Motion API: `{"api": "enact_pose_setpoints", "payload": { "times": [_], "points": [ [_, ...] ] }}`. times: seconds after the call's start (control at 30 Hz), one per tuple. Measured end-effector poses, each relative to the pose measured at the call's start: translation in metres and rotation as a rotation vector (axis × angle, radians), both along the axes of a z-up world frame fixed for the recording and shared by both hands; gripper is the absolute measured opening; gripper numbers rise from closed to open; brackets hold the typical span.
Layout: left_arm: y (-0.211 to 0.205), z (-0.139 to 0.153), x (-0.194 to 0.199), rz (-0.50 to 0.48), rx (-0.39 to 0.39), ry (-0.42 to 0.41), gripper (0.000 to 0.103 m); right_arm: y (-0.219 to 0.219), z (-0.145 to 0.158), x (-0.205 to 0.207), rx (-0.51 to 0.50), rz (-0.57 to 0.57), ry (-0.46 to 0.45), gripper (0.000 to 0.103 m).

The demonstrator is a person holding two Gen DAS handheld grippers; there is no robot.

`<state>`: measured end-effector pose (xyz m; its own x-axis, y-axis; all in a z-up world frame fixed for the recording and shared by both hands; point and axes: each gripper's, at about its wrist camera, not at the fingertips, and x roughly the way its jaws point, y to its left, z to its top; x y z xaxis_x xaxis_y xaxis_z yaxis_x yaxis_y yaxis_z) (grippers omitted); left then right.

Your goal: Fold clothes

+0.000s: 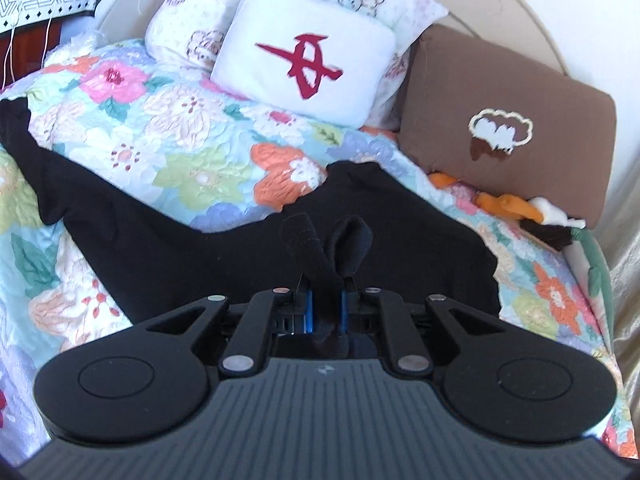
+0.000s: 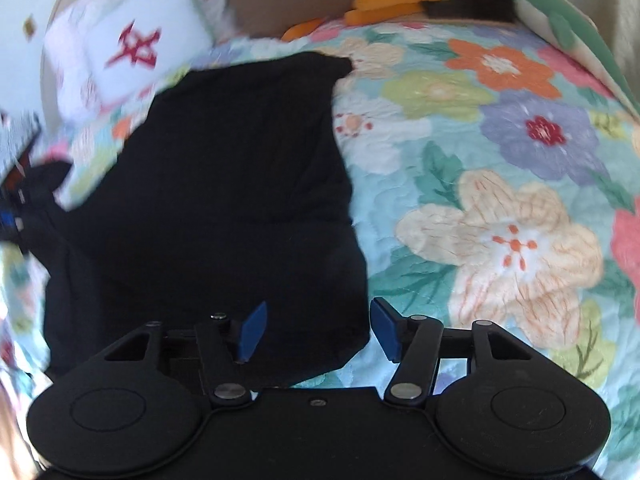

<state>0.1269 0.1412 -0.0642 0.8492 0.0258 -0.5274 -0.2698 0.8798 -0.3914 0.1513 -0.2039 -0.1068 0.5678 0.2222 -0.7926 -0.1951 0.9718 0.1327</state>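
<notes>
Left gripper [image 1: 326, 240] pinches a bunch of the black garment [image 1: 200, 252]; right gripper [image 2: 316, 328] hangs spread at its lower corner. Folding looks barely begun: a sleeve trails toward the frame's upper left.

A floral quilt [image 1: 192, 148] covers the bed; a white pillow [image 1: 304, 60] leans beside a brown cushion [image 1: 504, 120], near a plush toy [image 1: 532, 216].

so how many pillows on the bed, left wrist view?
3. Floral white pillow at the headboard, white pillow with red emblem against it, brown pillow to its right. Others may be hidden.
</notes>
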Motion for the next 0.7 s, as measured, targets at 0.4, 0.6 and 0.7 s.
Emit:
{"api": "enact_pose_setpoints", "payload": {
  "times": [0.4,0.6,0.7],
  "points": [
    [0.005,0.001,0.001,0.030,0.011,-0.011,0.012,0.001,-0.009,-0.002,-0.040,0.009,-0.081,0.008],
    [0.015,0.002,-0.005,0.118,0.106,0.059,0.012,-0.008,0.019,-0.016,-0.032,-0.011,-0.154,0.004],
    [0.031,-0.011,-0.006,0.113,0.003,0.124,0.013,-0.018,0.035,-0.026,-0.002,0.002,-0.157,0.003]
  ]
}}
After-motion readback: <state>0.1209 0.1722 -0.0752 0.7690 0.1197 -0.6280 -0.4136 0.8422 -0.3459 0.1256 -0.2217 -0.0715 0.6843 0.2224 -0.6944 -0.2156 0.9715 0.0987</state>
